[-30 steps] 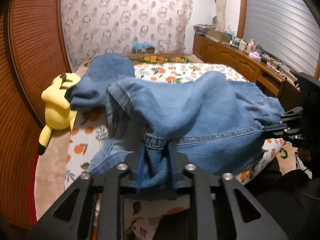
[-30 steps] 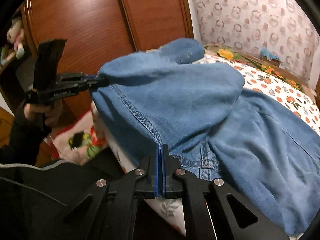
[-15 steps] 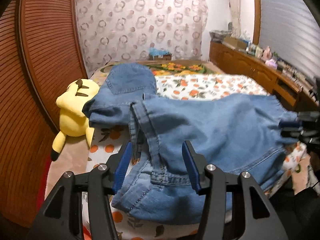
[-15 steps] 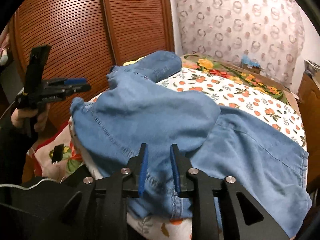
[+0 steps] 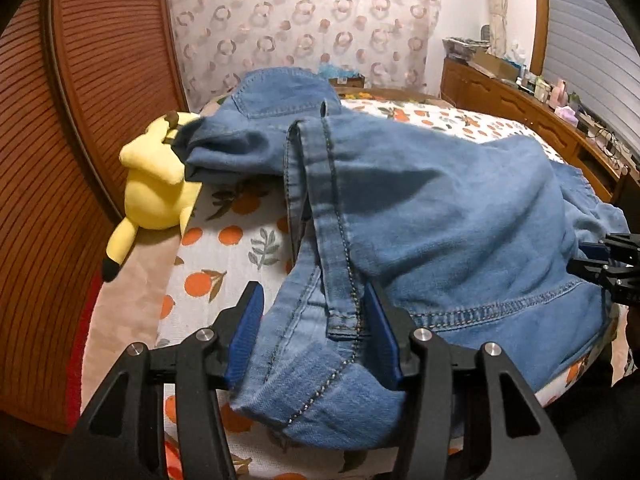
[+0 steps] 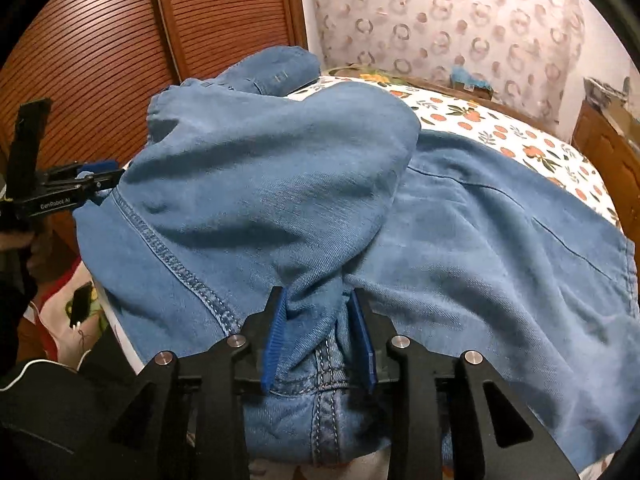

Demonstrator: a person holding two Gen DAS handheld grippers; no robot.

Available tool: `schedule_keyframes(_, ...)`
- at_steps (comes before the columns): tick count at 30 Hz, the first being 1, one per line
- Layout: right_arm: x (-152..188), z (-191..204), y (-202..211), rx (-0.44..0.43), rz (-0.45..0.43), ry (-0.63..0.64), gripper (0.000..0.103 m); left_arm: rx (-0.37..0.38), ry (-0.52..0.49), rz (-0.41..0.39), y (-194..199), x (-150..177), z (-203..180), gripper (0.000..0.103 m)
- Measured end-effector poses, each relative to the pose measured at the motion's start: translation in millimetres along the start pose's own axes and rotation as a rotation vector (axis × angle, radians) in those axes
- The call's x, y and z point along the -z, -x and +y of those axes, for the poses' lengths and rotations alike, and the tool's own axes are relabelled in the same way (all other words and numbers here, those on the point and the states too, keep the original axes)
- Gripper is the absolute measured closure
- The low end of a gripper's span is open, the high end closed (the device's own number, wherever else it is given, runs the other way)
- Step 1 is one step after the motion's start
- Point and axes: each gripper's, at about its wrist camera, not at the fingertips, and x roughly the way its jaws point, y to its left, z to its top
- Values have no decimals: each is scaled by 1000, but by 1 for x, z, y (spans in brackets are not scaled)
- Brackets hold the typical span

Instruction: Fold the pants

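Pants: I see the blue denim pants (image 5: 440, 208) heaped on the bed (image 5: 224, 256), filling the centre and right of the left wrist view; in the right wrist view the pants (image 6: 280, 184) fill the middle, one part folded over onto the rest.
Left gripper: my left gripper (image 5: 316, 332) sits at the bottom centre of its view, its blue fingers (image 5: 244, 332) spread apart on either side of a stitched hem; the cloth lies loose between them and I see no squeeze on it, so I read it as released.
Left gripper, other view: it also shows at the left edge of the right wrist view (image 6: 100, 178), tips at the denim's edge.
Right gripper: my right gripper (image 6: 320, 336) is at the bottom centre of its view, jaws opening, with a bunched ridge of denim between the blue fingers (image 6: 274, 336); the cloth touches the pads but looks slack.
Right gripper, other view: it pokes in at the right edge of the left wrist view (image 5: 608, 264), beside the pants.
Bedding: white sheet printed with oranges and leaves.
Toy: a yellow plush toy (image 5: 152, 184) at the left of the left wrist view, touching the denim.
Background: a wooden slatted door (image 6: 100, 40) on the upper left, a patterned curtain (image 5: 304, 20) at the top.
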Motion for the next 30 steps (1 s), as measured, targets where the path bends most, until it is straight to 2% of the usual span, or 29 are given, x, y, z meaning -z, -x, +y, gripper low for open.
schedule_keyframes(4, 5, -10, 17, -35, -53, -14, 70, 16, -7, -56, 17, -8, -10, 50)
schedule_keyframes(9, 19, -37, 49, 16, -109, -51, 70, 42, -37, -103, 32, -25, -31, 50)
schedule_keyframes(18, 61, -115, 95, 195, -168, -194, 70, 111, -87, -129, 35, -43, -80, 50)
schedule_keyframes(24, 100, -164, 118, 317, -161, -287, 70, 148, -110, -122, 32, -42, -103, 50)
schedule_keyframes(30, 128, -193, 132, 393, -153, -366, 70, 173, -137, -104, 26, -39, -121, 50)
